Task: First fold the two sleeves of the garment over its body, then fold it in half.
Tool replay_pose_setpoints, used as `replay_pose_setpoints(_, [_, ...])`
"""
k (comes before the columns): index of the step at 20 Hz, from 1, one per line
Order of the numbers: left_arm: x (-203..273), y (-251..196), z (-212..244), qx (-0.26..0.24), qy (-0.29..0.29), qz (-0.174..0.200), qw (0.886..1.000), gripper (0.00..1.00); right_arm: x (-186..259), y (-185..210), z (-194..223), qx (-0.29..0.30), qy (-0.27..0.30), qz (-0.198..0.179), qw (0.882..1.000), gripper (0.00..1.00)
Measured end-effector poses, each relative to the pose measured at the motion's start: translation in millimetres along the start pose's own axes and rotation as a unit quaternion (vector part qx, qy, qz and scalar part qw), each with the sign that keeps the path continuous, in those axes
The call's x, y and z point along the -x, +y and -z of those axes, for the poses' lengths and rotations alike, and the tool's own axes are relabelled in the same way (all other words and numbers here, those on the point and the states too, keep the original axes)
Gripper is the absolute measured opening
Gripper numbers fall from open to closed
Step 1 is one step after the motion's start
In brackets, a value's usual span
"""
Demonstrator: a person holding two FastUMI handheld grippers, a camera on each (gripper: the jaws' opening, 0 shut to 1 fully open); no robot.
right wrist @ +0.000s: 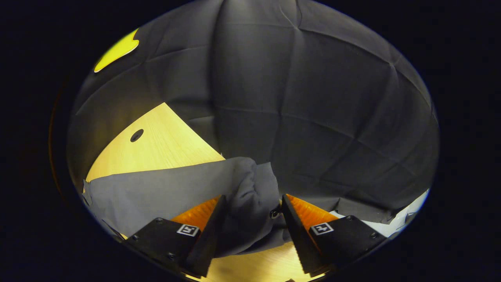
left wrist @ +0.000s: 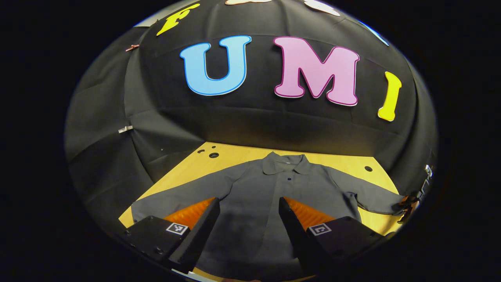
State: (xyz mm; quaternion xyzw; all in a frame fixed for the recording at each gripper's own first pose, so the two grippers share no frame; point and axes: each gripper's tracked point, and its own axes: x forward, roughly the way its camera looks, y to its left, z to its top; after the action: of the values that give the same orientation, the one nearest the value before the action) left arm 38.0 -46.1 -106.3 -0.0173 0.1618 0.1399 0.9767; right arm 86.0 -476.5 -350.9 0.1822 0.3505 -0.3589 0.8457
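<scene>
Black cloth walls close off the booth behind a pale wooden counter [left wrist: 235,154] with a few round holes near its far edge. Spread flat across that counter lies the grey garment [left wrist: 270,196], collar toward twelve o'clock in the left gripper view, one sleeve [left wrist: 176,196] reaching out to nine o'clock and the other sleeve [left wrist: 372,197] to three o'clock. At the far tip of that three o'clock sleeve a dark gripper shape sits, too small to read. The left gripper [left wrist: 249,227] hangs released over the garment's lower body, its jaws spread wide apart with cloth lying between them untouched. In the right gripper view, the right gripper [right wrist: 253,231] is also released, jaws wide either side of the bunched sleeve cuff [right wrist: 250,192], a small dark button [right wrist: 274,214] just beside the fold at six o'clock.
</scene>
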Motion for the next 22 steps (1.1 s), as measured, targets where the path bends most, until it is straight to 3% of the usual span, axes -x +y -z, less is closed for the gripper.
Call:
replay_pose_setpoints(1, [0.3, -0.9, -0.7, -0.001, 0.000, 0.000, 1.000, 0.96, -1.4, -0.5, 0.4, 0.003, 0.001, -0.003, 1.000, 0.67])
replay_pose_setpoints(3, [2.5, -1.4, -0.1, -0.001, 0.001, -0.001, 1.000, 0.96, 0.2, 0.4, 5.5, 0.009, 0.012, -0.008, 1.000, 0.44])
replay_pose_setpoints(7, [5.8, -4.8, -4.6, -0.012, -0.004, 0.003, 1.000, 0.96, 5.8, 6.4, -0.5, 0.019, 0.011, -0.024, 0.999, 0.13])
replay_pose_setpoints(15, [14.3, 0.9, -11.0, -0.013, -0.017, 0.000, 1.000, 0.96, 47.1, 30.5, -44.8, 0.059, -0.046, -0.072, 0.995, 0.10])
replay_pose_setpoints(16, [14.3, 1.9, -10.3, -0.009, -0.017, 0.000, 1.000, 1.00, 57.6, 34.1, -52.5, 0.071, -0.057, -0.078, 0.993, 0.10])
replay_pose_setpoints(22, [21.7, 14.7, -7.5, 0.001, -0.018, -0.003, 1.000, 0.96, 117.4, 70.4, -92.4, 0.136, -0.116, -0.113, 0.977, 0.10])
